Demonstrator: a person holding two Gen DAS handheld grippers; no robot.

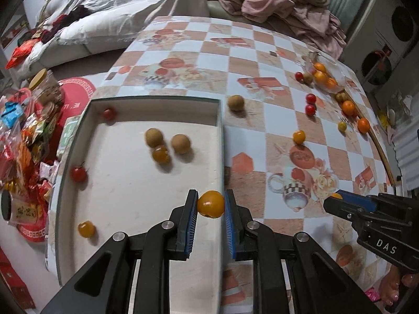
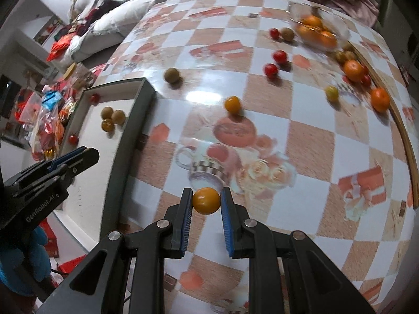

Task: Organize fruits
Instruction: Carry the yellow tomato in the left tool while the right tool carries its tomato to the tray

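Left gripper [image 1: 210, 204] clamps orange fruit [image 1: 211, 204] above white tray's [image 1: 131, 209] right rim. Right gripper [image 2: 206, 201] grips second orange fruit [image 2: 206, 201] over checkered table [image 2: 314, 141], right of tray. Advice: move fully inside rim, lower, release gently so fruit settles without rolling. Loose fruits remain scattered on table, well right of tray.

Soft indoor light falls from overhead, leaving short, dim shadows beside the fruit in the white tray [image 1: 117, 209]. A pale glare patch sits on the glossy checkered tablecloth [image 2: 199, 96] in the right wrist view. Both fisheye views bow the table edges and darken at the corners. The glass bowl [image 2: 337, 30] at 1 o'clock and the fruit near it are smeared with motion blur.
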